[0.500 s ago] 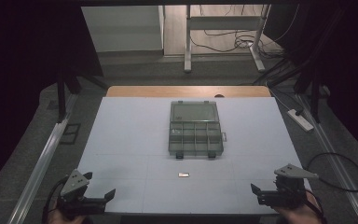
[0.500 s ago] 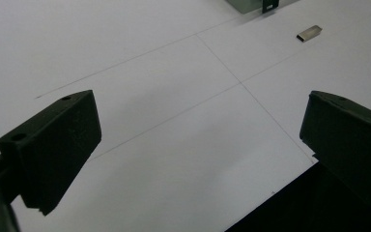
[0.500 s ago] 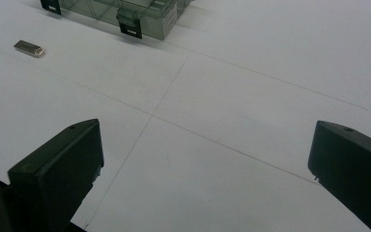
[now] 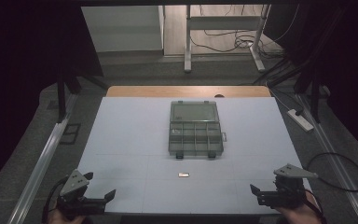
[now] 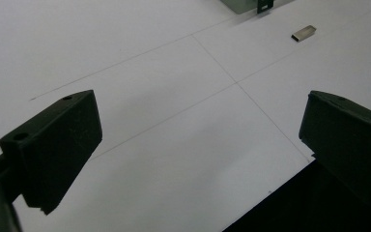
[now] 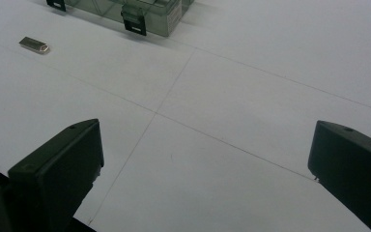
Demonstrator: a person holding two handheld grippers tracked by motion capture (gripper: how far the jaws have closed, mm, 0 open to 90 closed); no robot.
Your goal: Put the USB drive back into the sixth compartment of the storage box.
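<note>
I am holding my left gripper [image 4: 103, 198] and right gripper [image 4: 256, 192] at the near corners of the bench [image 4: 121, 140], both spread wide and gripping nothing, while the small metal stick [image 4: 183, 175] is lying flat between them, just near of the clear compartment box [image 4: 195, 130]. Being so thin, it is likely going to skid or tip out of my jaws if I am closing on it crookedly. Nothing is blocking the way to it.

On my desk [image 4: 121, 140] I count one clear compartment box [image 4: 195, 129] near the middle, and one small metal stick [image 4: 183, 175] toward the near edge. I have two hand-held grippers: left hand-held gripper [image 4: 103, 198], right hand-held gripper [image 4: 256, 193].
</note>
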